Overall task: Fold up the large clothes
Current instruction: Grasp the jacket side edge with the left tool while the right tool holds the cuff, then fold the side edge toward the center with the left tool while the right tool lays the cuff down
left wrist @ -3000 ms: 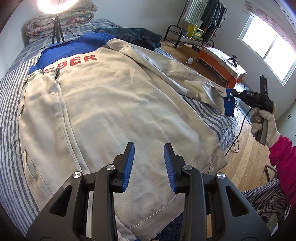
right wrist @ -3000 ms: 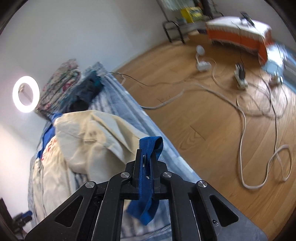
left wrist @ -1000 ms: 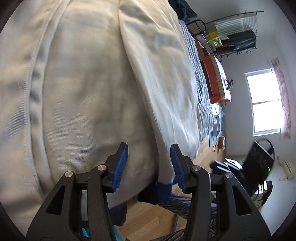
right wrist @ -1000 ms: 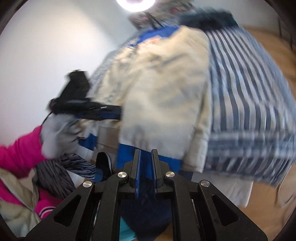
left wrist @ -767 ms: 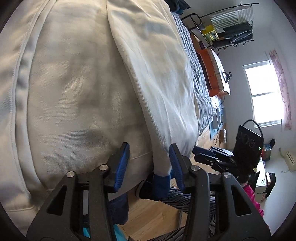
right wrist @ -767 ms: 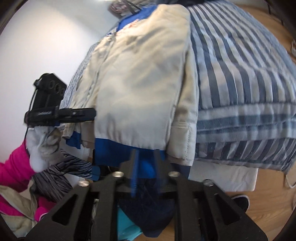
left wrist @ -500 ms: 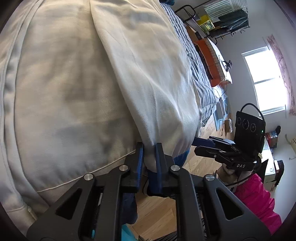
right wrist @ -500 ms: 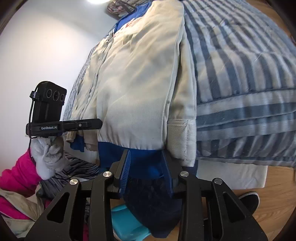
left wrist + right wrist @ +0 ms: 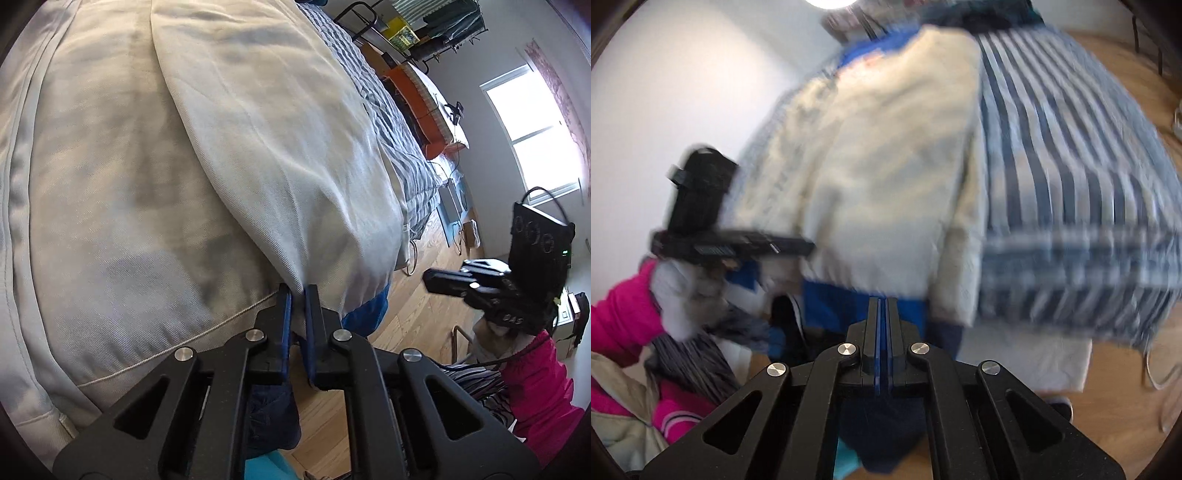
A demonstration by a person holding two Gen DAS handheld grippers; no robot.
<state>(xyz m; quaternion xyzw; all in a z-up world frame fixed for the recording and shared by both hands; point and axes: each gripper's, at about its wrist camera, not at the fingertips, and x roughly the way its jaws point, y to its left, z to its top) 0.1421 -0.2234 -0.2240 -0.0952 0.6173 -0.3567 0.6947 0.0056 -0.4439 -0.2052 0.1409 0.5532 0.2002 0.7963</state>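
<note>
From the left wrist camera, a bedroom shows: a bed with a blue striped cover (image 9: 395,122), a wood floor (image 9: 417,321), a bright window (image 9: 535,129) and a clothes rack (image 9: 436,33) far back. A big cream jacket (image 9: 129,166) lies flat on the bed. Its sleeve (image 9: 280,147) is folded over it and runs down to the bed's edge. The left gripper (image 9: 298,295) has closed tight and pinches the cream cloth at the sleeve's end, just above the blue cuff (image 9: 369,314). The right gripper (image 9: 465,284) is off to the side over the floor, held by a person in a pink sleeve (image 9: 543,376).

The right wrist camera is blurry. It shows a white wall (image 9: 683,92), the striped cover (image 9: 1071,184) and the cream jacket (image 9: 886,166) hanging over the bed's edge. The right gripper (image 9: 882,306) has just snapped shut, and blue cloth (image 9: 842,306) sits between its fingers. The left gripper (image 9: 798,245) touches the jacket's low edge nearby.
</note>
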